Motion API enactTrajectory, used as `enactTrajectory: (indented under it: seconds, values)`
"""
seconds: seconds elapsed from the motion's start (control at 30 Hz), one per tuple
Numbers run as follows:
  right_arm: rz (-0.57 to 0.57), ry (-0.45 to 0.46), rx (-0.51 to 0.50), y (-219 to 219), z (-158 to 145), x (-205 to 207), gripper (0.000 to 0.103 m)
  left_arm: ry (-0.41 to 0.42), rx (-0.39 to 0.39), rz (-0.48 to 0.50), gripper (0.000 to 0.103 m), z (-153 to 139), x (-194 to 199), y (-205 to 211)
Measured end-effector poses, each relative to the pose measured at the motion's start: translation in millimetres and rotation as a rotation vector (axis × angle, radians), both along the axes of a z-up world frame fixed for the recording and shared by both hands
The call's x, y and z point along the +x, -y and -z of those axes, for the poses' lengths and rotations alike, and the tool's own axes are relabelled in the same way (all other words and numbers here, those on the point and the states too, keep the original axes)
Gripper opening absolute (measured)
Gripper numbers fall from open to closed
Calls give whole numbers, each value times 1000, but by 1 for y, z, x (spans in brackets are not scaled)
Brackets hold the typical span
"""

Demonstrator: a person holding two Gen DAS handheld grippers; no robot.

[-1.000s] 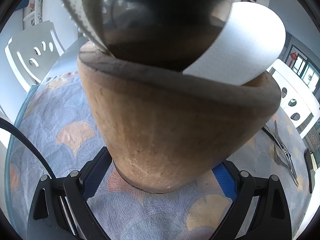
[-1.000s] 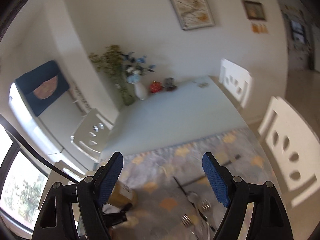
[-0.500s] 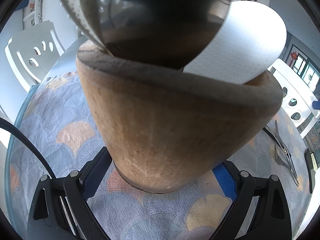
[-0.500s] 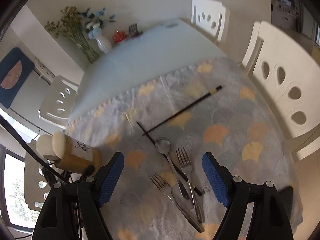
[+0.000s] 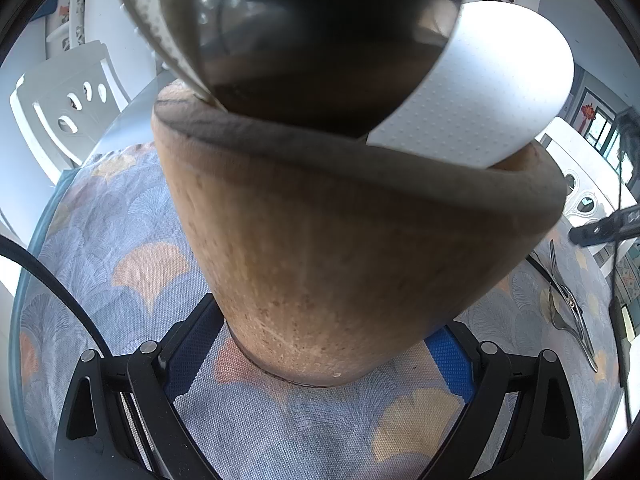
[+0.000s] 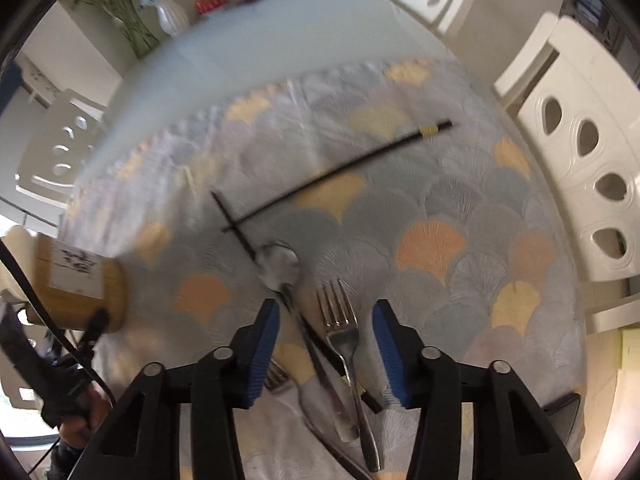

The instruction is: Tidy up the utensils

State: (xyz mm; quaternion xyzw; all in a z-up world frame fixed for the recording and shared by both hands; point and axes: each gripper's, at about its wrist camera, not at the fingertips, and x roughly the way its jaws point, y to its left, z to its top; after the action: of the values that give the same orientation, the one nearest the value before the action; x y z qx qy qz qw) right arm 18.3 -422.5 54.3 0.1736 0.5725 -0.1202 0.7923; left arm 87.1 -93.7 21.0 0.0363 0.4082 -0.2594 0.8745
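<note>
My left gripper (image 5: 320, 352) is shut on a cork utensil holder (image 5: 340, 260), its blue pads pressed to both sides of the base. The holder stands on the patterned cloth (image 5: 132, 216) and has a white dotted liner (image 5: 480, 92) curling out of its dark mouth. My right gripper (image 6: 326, 312) points down over the cutlery; its jaws have just been closing and stand open. A fork (image 6: 340, 332) and a spoon (image 6: 280, 264) lie below the gap, untouched. A second fork (image 6: 276, 376) is half hidden behind the left finger. Two black chopsticks (image 6: 340, 172) lie crossed beyond.
The holder (image 6: 80, 288) shows at the left edge of the right wrist view, with a hand (image 6: 76, 420) below it. White chairs (image 6: 580, 160) stand along the right side and the left side (image 5: 60, 100). A vase of flowers (image 6: 172, 16) sits at the table's far end.
The right gripper has tipped downward and dropped close over the cutlery, and its jaws have narrowed. The left gripper and the holder have not moved.
</note>
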Motion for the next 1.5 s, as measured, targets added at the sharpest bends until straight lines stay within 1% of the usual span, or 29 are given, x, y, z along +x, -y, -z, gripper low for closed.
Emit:
enactTrajectory:
  seconds: [0.1, 0.2, 0.33, 0.47, 0.6, 0.77, 0.83, 0.87, 0.97, 1.1, 1.3, 1.5]
  values:
    - [3, -24, 6, 0, 15, 4, 43, 0, 0, 0, 96, 0, 0, 1]
    - [-8, -45, -37, -3, 25, 8, 43, -1, 0, 0, 96, 0, 0, 1]
    - [-20, -62, -57, -4, 36, 14, 43, -1, 0, 0, 96, 0, 1, 0]
    - [-15, -51, -72, -2, 38, 15, 41, -1, 0, 0, 96, 0, 1, 0]
    - [-20, -57, -84, 0, 42, 14, 35, -1, 0, 0, 96, 0, 1, 0]
    - [-40, -56, -127, -3, 43, 12, 35, -1, 0, 0, 96, 0, 0, 1]
    - [-51, -55, -159, -9, 44, 10, 29, -1, 1, 0, 96, 0, 1, 1]
    - [-55, -52, -169, -10, 43, 10, 22, -1, 1, -1, 96, 0, 1, 0]
    - [-62, -42, -184, -17, 42, 9, 22, -1, 0, 0, 96, 0, 1, 1]
    - [-62, -16, -179, -19, 36, 4, 22, -1, 0, -1, 96, 0, 1, 0]
    - [-45, 53, -174, -21, 10, -11, 22, -1, 2, -1, 96, 0, 1, 1]
    - [-42, 112, -192, -28, -13, -29, 22, -1, 2, 0, 96, 1, 2, 1]
